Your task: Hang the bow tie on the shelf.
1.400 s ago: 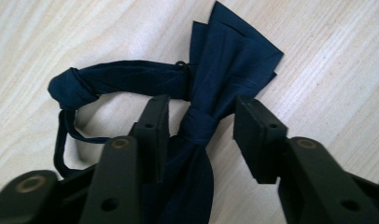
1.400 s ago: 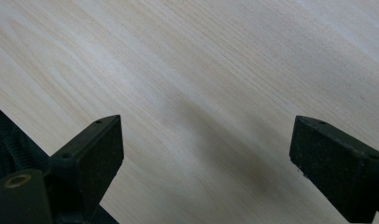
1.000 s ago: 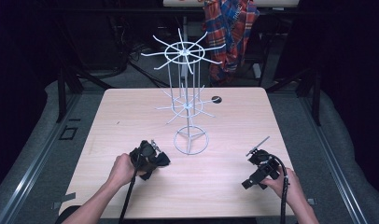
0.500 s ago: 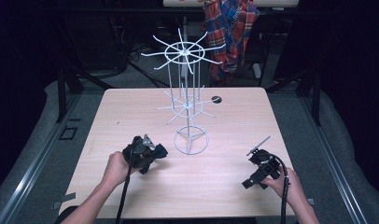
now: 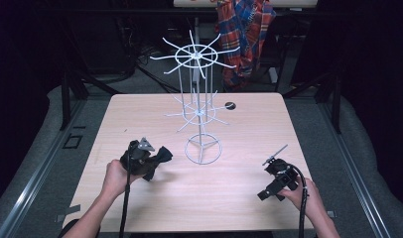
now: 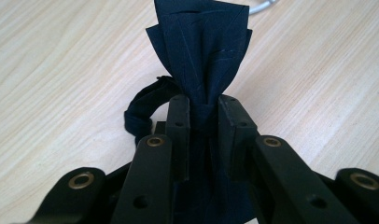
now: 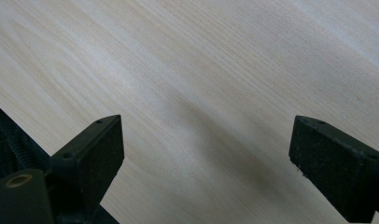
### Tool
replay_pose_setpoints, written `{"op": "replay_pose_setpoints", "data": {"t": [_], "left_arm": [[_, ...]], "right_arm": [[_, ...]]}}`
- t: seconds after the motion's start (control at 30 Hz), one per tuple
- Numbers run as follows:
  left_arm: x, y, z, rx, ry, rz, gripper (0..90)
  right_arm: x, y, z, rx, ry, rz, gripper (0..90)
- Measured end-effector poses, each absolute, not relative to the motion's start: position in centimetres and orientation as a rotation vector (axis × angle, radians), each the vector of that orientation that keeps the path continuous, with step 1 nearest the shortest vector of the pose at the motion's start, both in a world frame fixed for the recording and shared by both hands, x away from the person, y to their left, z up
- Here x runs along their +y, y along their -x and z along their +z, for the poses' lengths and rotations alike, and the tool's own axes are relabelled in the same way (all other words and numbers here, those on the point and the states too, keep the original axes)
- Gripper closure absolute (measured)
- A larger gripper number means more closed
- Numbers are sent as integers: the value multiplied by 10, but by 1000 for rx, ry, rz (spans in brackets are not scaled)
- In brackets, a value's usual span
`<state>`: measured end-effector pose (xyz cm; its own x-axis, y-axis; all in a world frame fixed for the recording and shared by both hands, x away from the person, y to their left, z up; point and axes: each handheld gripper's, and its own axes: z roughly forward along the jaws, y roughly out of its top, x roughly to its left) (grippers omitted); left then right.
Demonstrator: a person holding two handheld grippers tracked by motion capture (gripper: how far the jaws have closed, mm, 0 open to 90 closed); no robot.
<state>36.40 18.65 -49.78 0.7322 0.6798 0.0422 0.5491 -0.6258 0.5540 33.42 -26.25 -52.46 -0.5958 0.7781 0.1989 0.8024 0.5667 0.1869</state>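
Left gripper [image 5: 160, 157], lower left of the high view, is clamped on a dark navy bow tie [image 6: 201, 56] at its knot, wings fanning past the jaw tips, strap loop [image 6: 141, 109] hanging to the side; pinching the narrow middle likely keeps the cloth from slipping. The tie sits off the table [image 5: 249, 129], just left of the white wire rack [image 5: 199, 104], probably its hanging spot. Right gripper [image 7: 204, 154], lower right of the high view, has jaws spread wide, nothing between, parked low over bare wood.
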Motion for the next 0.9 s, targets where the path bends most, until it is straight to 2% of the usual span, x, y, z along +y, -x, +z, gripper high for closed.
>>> {"op": "replay_pose_setpoints", "data": {"t": [0.9], "left_arm": [[217, -374, -469, 1037, -2219, 405, 762]], "right_arm": [[-261, -334, -525, -2698, 1363, -392, 101]]}}
